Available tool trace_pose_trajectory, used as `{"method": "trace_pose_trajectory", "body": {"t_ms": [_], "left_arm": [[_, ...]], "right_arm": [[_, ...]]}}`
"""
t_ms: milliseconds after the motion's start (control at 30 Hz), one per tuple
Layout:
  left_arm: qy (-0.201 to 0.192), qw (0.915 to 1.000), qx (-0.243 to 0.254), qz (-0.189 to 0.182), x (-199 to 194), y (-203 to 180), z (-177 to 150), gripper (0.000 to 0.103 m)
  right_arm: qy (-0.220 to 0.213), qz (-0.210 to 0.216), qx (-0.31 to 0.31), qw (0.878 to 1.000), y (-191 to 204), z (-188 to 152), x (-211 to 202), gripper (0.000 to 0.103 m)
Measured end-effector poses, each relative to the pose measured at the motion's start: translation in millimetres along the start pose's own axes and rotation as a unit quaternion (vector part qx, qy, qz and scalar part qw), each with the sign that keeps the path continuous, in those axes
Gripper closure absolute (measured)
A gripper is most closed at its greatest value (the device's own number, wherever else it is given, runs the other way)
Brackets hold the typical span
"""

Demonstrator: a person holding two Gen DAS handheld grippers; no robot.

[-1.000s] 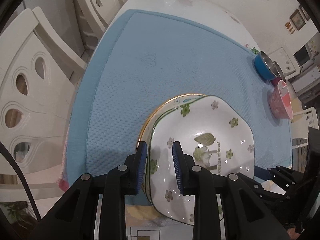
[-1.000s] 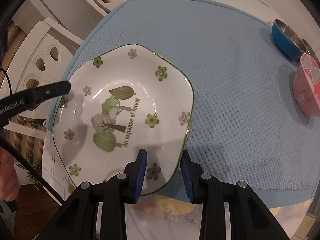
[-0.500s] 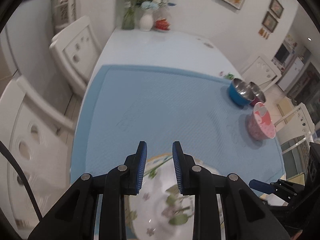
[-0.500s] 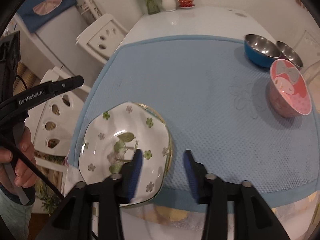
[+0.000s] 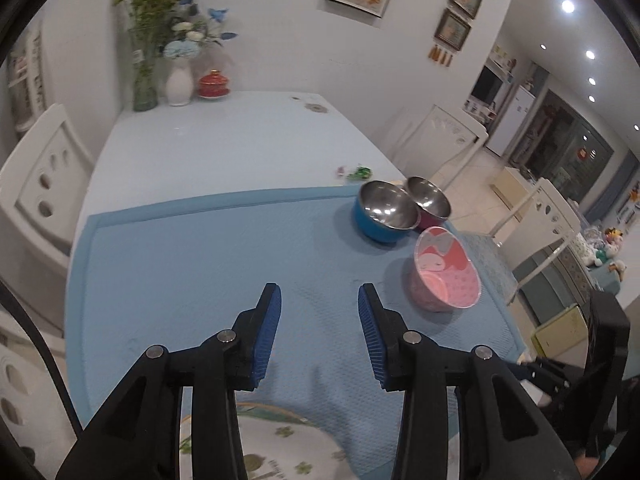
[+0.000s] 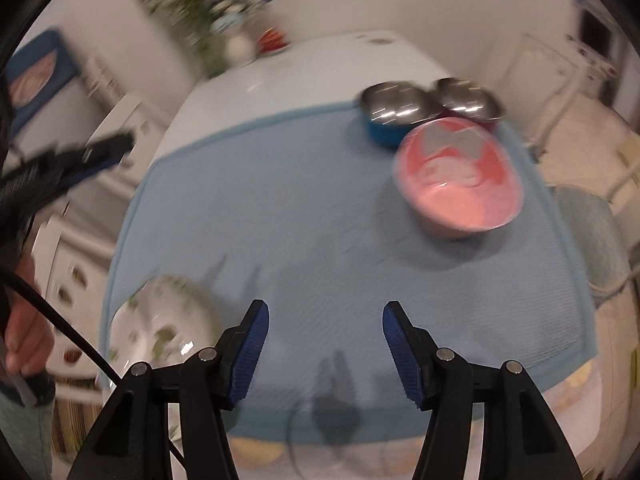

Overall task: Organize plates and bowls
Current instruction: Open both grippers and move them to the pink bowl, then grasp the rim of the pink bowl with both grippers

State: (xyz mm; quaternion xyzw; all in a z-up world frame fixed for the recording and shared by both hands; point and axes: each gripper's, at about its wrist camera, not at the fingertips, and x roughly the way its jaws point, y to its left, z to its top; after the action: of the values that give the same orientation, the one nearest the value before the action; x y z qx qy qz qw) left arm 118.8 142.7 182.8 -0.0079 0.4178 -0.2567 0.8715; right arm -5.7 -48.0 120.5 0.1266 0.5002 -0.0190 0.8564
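The white plate with green flowers [image 5: 288,452] lies on the blue mat [image 5: 200,264] at the near edge, on top of a gold-rimmed plate. My left gripper [image 5: 319,292] hovers above and past it; its jaws are opening with nothing between them. In the blurred right wrist view the plate [image 6: 168,328] sits low on the left, and my right gripper [image 6: 325,310] stands open and empty above the mat. A pink bowl [image 5: 446,276] [image 6: 460,176], a blue steel-lined bowl [image 5: 384,212] [image 6: 394,114] and a dark red steel-lined bowl [image 5: 428,202] [image 6: 468,102] stand at the mat's right side.
White chairs [image 5: 36,184] flank the white table [image 5: 240,140] on the left, and others stand on the right. Vases with flowers [image 5: 178,80] and a red lidded dish [image 5: 214,84] stand at the far end. A hand [image 6: 24,336] holds the left gripper's handle.
Both grippers let go of the flowered plate, opened, and rose back from it. The plate now lies on the mat on the gold-rimmed plate, and both views have tilted up towards the bowls.
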Motion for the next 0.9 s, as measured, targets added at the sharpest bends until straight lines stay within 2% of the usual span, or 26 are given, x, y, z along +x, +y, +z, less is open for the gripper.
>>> {"method": "trace_pose_trajectory", "body": {"t_ms": [67, 133, 167, 200, 333, 433, 500, 567, 700, 733, 767, 833, 900], "left_arm": [[0.017, 0.9998, 0.008, -0.011, 16.9, -20.2, 6.3, 0.064], [0.029, 0.9993, 0.010, -0.021, 31.8, -34.7, 10.3, 0.051], [0.033, 0.9990, 0.005, -0.028, 42.9, -45.0, 13.3, 0.035], [0.035, 0.9988, -0.003, -0.033, 50.8, -51.7, 15.2, 0.027], [0.064, 0.9942, -0.051, -0.070, 104.0, -82.5, 18.2, 0.028], [0.089, 0.9912, -0.064, -0.074, 150.9, -104.6, 17.1, 0.030], [0.103, 0.9897, -0.071, -0.070, 177.4, -114.7, 15.1, 0.043], [0.122, 0.9875, -0.079, -0.062, 202.8, -120.9, 11.1, 0.052], [0.136, 0.9840, -0.103, -0.051, 226.1, -122.4, 6.0, 0.055], [0.138, 0.9830, -0.109, -0.052, 230.4, -121.6, 4.2, 0.055], [0.140, 0.9823, -0.112, -0.056, 232.4, -121.0, 3.0, 0.059], [0.146, 0.9812, -0.113, -0.057, 239.2, -119.8, 2.2, 0.064], [0.153, 0.9796, -0.116, -0.058, 245.9, -120.0, 0.9, 0.075]], "right_arm": [[-0.011, -0.005, 0.027, 1.000, -27.1, 11.4, -3.1, 0.046], [-0.020, -0.004, 0.052, 0.998, -57.6, 25.6, -2.9, 0.044], [-0.020, -0.005, 0.063, 0.998, -75.2, 34.7, -0.1, 0.042], [-0.018, -0.007, 0.070, 0.997, -90.0, 42.3, 3.4, 0.042], [-0.002, -0.019, 0.092, 0.996, -152.1, 76.8, 31.7, 0.041], [0.013, -0.009, 0.109, 0.994, -183.7, 95.3, 53.9, 0.041], [0.025, 0.006, 0.118, 0.993, -198.1, 102.8, 68.8, 0.042], [0.041, 0.013, 0.107, 0.993, -203.0, 106.8, 83.3, 0.041], [0.056, 0.029, 0.064, 0.996, -196.5, 108.2, 104.4, 0.043], [0.057, 0.029, 0.056, 0.996, -194.9, 107.8, 107.5, 0.045], [0.059, 0.028, 0.046, 0.997, -192.4, 108.1, 112.3, 0.047], [0.069, 0.029, 0.026, 0.997, -190.2, 108.8, 123.7, 0.059], [0.077, 0.032, 0.020, 0.996, -190.5, 107.3, 131.6, 0.064]]}}
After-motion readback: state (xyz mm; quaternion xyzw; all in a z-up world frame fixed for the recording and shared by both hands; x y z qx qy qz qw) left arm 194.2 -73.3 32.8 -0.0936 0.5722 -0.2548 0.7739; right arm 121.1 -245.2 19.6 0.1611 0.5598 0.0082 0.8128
